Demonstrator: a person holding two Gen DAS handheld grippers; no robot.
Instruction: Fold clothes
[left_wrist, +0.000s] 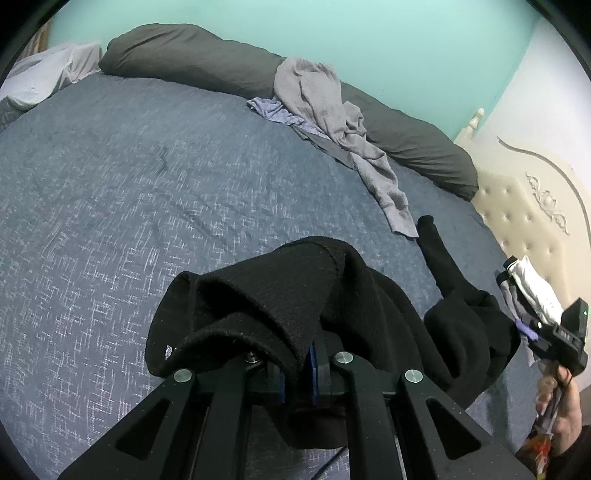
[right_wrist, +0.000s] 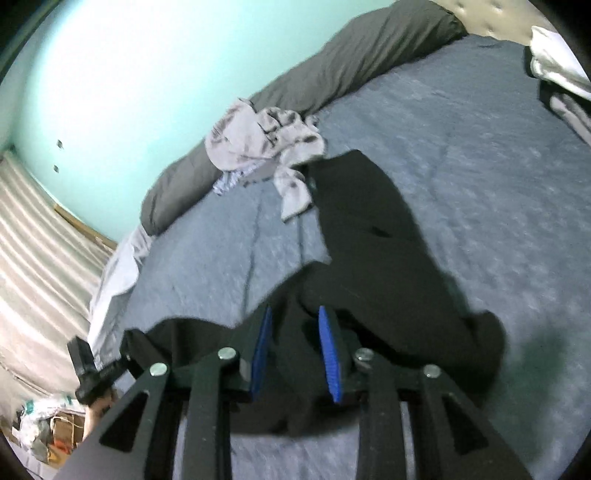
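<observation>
Black fleece-like garment (right_wrist: 373, 236), thick and soft, no stiffness: it slumps and bunches wherever it isn't supported. Judging by the drape it's light to medium weight, grippy nap, not fragile, unlikely to slip from rubber pads. Best hold is probably at a hem or corner edge, single layer; a grab in the bunched middle would likely take several layers and spoil the fold.

Where it is: lying on the bed's blue-grey woven cover (left_wrist: 110, 206), near the bed's near edge, one long part stretched away toward the far side, the near end heaped up.

Left gripper (left_wrist: 301, 365): pads pressed together, pinching a thick fold of the garment; fabric drapes over both fingers and hides the tips. That end is lifted off the cover.

Right gripper (right_wrist: 295, 347): jaws parted, blue pads (right_wrist: 328, 350) apart with bunched black fabric lying between and under them; the pads don't look pressed on it. Picture is motion-blurred, so contact at the tips is unclear.

Further out: a crumpled light grey garment (left_wrist: 332, 122) with a bluish striped piece under it, near the bed's far edge, resting against a long dark grey bolster pillow (left_wrist: 192, 55). The black garment's far tip ends just beside the grey one in the right wrist view; touching or not, can't tell.
</observation>
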